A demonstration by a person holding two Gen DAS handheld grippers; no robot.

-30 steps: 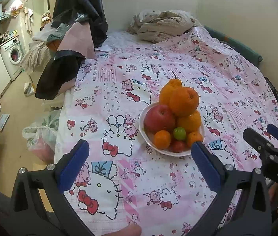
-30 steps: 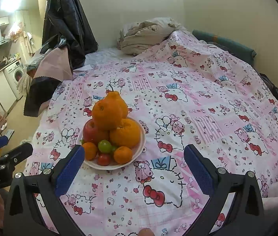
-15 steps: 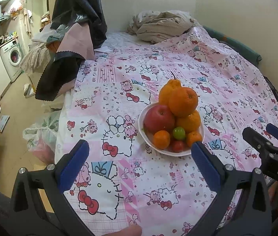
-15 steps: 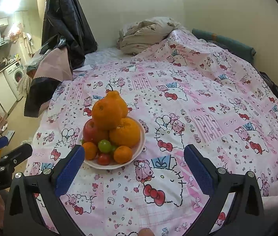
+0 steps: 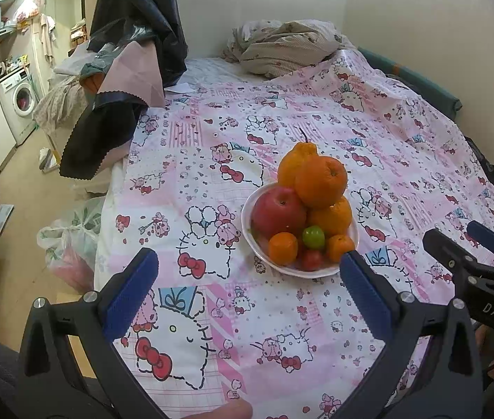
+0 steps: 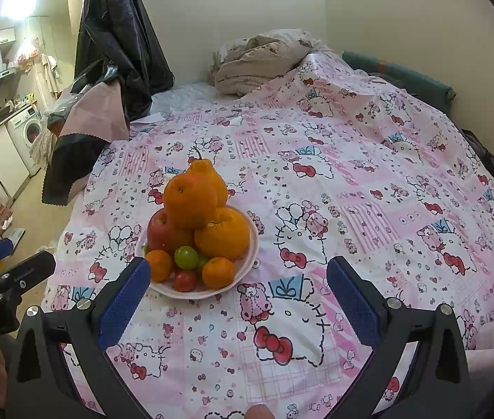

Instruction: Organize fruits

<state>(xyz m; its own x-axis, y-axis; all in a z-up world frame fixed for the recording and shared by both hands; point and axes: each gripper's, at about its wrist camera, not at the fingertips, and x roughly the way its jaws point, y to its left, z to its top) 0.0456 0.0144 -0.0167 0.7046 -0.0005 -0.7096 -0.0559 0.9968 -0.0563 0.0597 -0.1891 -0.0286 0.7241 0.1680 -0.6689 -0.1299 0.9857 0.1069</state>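
Currently both grippers hover low over the bed (image 5: pixel 404 132), side by side, pointing at the fruit.

Left gripper (image 5: pixel 248 272): fingers (image 5: pixel 132 289) spread wide, holding nothing. They fill the lower part of the left wrist frame, level and symmetric. A fingertip of the person's hand shows at the bottom edge, centre.

Right gripper (image 6: pixel 238 286): fingers (image 6: pixel 350 298) also wide apart, nothing between them. In the left wrist view it pokes in at the lower right of the frame; in the right wrist view the left gripper pokes in at the lower left.

White bowl (image 5: pixel 248 209) sits on the pink cartoon-print bedcover (image 6: pixel 369 192), centre of the left wrist frame, centre-left of the right wrist frame, just beyond the fingertips (the right gripper's left finger overlaps the bowl rim in the picture; contact unclear).

Pile in the bowl:
- large orange (image 5: pixel 321 181) on top, knobby stemmed citrus (image 5: pixel 294 160) behind it
- red apple (image 5: pixel 278 211) at the left of the pile
- another orange (image 6: pixel 222 232) under the top one
- small green fruit (image 6: pixel 186 257), small red one (image 6: pixel 185 280) and two small mandarins (image 5: pixel 283 248) at the front

Crumpled beige bedding (image 5: pixel 289 47) lies at the top centre of the frame, against the wall.
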